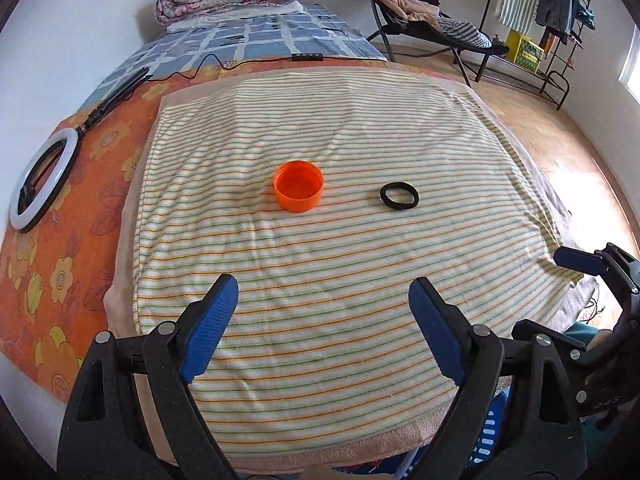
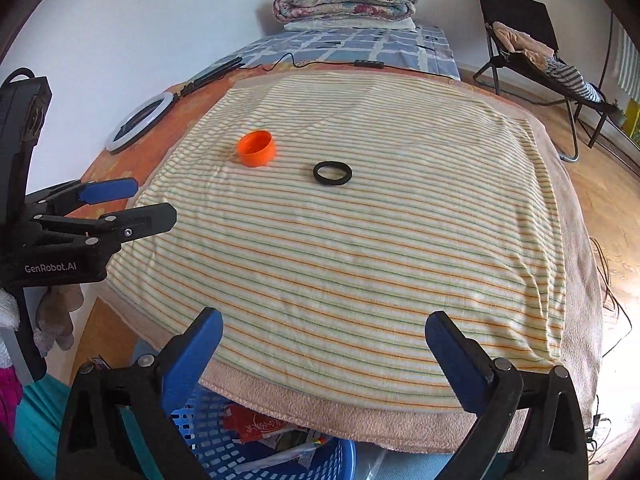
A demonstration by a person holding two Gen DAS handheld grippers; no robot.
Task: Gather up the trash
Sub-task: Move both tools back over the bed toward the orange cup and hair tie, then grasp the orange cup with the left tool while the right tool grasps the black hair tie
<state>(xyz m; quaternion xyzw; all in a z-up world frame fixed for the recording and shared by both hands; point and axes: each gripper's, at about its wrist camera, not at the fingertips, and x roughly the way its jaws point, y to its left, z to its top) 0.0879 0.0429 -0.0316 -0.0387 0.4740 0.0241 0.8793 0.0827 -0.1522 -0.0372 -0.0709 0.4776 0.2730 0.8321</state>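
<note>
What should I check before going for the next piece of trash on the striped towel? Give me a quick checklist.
1. Left gripper open, nothing between its fingers: ok.
2. Right gripper open and empty: ok.
3. Orange cap lying open side up on the striped towel, nothing over it: ok.
4. Black ring lying flat, apart from the cap: ok.
5. Blue basket below the towel's near edge, already holding scraps: ok.
6. Room left in the basket: cannot tell.
</note>
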